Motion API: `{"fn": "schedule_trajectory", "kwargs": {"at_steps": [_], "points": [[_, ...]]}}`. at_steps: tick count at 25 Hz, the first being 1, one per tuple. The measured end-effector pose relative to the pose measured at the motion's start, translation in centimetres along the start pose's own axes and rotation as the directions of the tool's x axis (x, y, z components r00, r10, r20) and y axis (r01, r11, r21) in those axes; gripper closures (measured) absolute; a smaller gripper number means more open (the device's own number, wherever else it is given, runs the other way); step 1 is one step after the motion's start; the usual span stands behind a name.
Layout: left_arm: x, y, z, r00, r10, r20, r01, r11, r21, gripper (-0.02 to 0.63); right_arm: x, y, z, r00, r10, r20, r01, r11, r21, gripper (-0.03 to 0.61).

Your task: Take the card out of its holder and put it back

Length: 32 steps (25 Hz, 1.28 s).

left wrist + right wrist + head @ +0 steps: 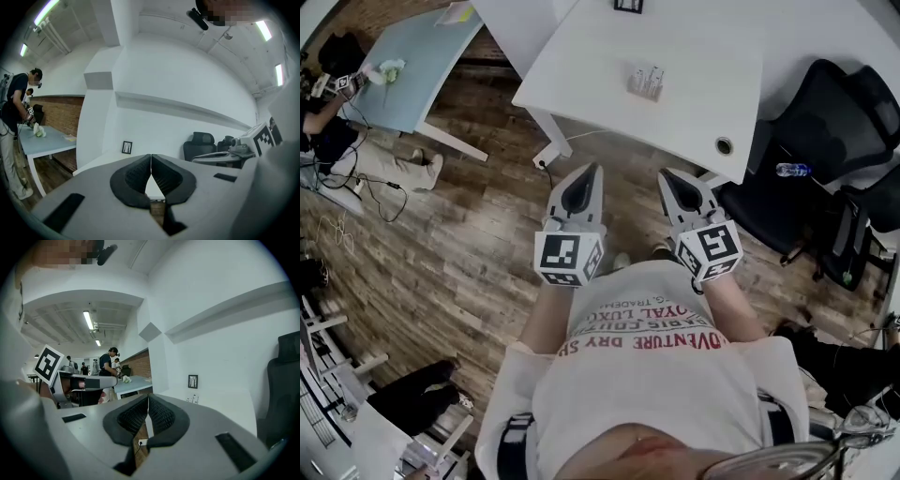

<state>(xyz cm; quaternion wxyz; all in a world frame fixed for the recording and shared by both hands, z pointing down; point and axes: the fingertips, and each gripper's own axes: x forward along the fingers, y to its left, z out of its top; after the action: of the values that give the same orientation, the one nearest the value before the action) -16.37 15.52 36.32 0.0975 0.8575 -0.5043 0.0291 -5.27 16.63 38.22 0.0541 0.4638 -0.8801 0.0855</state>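
Note:
A small clear card holder [645,81] with a card in it stands on the white table [609,84] ahead of me; it also shows small in the right gripper view [192,399]. I hold both grippers close to my body, over the wooden floor and short of the table's near edge. My left gripper [590,171] is shut with nothing in it, its dark pads meeting [151,161]. The right gripper [667,175] is likewise shut and empty [148,404]. Neither touches the holder.
A small black picture frame [126,147] stands at the table's far side. Black office chairs [825,122] and a water bottle [792,170] crowd the right. A pale blue table [412,66] with a person [328,84] working at it is at the far left.

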Motion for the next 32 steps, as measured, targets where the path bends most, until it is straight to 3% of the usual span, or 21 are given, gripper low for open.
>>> {"fn": "schedule_trajectory", "kwargs": {"at_steps": [7, 14, 22, 32], "points": [[5.3, 2.7, -0.5, 0.999, 0.025, -0.026, -0.024, 0.999, 0.023, 0.589, 5.1, -4.0, -0.3, 1.000, 0.028, -0.005, -0.028, 0.999, 0.025, 0.552], [12.6, 4.0, 0.3, 0.996, 0.032, -0.082, -0.022, 0.992, 0.126, 0.589, 10.4, -10.4, 0.9, 0.999, 0.052, -0.014, -0.052, 0.998, 0.033, 0.552], [21.6, 4.4, -0.5, 0.992, 0.060, -0.110, -0.052, 0.996, 0.076, 0.589, 14.0, -18.8, 0.9, 0.998, 0.064, -0.029, -0.062, 0.997, 0.043, 0.552], [30.1, 4.6, -1.4, 0.984, 0.024, -0.177, -0.015, 0.999, 0.052, 0.589, 17.4, -25.8, -1.2, 0.993, 0.051, -0.108, -0.042, 0.996, 0.083, 0.552]]}}
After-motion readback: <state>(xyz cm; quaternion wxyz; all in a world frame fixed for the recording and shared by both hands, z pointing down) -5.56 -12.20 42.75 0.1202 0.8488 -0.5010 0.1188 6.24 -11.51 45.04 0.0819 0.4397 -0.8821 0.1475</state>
